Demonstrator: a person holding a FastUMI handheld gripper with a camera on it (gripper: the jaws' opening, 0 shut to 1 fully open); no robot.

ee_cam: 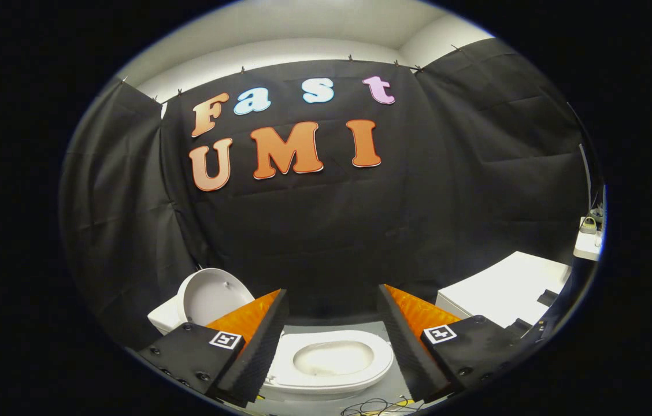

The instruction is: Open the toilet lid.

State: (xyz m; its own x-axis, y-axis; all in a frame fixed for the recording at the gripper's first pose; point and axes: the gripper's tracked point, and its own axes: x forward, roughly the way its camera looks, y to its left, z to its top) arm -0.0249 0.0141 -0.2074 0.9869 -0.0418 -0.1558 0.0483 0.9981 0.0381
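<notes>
from where i'm driving, the toilet lid already stands upright at the far left against the tank, leaving the seat and bowl exposed between the fingers, so i judge the opening done. the gripper hovers above the toilet, tilted downward, its jaws spread wide and holding nothing; a white counter sits right.

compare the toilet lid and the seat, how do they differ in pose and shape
The toilet lid stands raised, close to upright, off beyond one of the fingers; the seat lies flat on the bowl, seen between the open fingers of the gripper.
The lid is a solid, unbroken panel; the seat is a ring around the bowl's opening.
Part of the lid is hidden by a finger; the seat shows more fully.
Both are white and rounded.
</notes>
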